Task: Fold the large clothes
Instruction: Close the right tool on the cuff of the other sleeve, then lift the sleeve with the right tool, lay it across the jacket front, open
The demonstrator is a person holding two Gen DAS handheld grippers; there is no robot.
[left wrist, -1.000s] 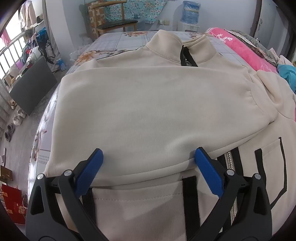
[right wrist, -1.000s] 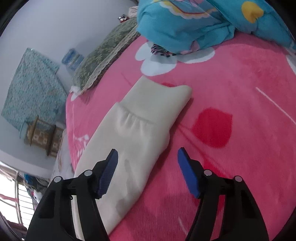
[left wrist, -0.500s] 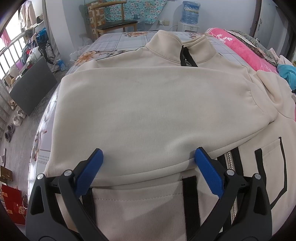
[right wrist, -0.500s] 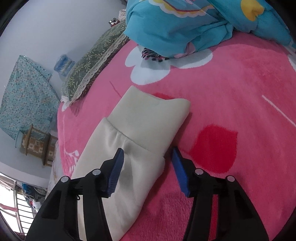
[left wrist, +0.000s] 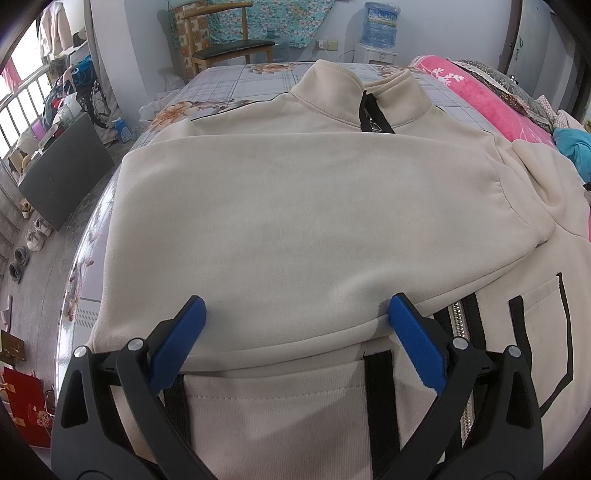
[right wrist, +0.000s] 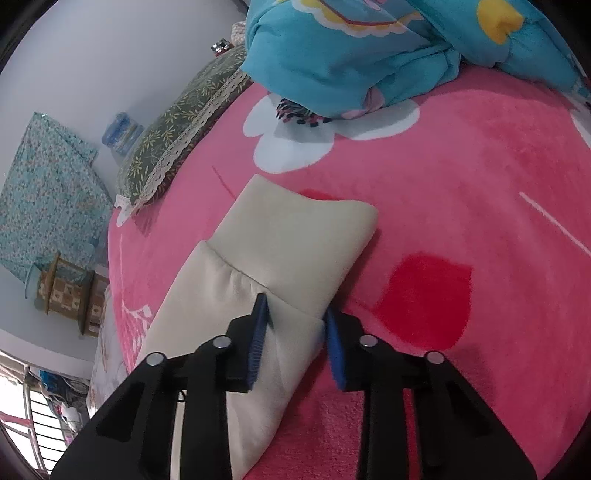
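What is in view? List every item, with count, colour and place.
Zip-up fleece jacket: one, cream with black trim, spread on the bed, one sleeve folded across it.
Jacket sleeve cuff: one, cream, on the pink blanket.
Plush blanket: one, pink, on the bed.
Quilt: one, turquoise, bunched on the blanket.
Lace-edged pillow: one, green, beside the wall.
Wooden chair: one, brown, beyond the bed.
Water bottle: one, blue, against the wall.
Left gripper: open, over the folded sleeve.
Right gripper: closing around the sleeve.
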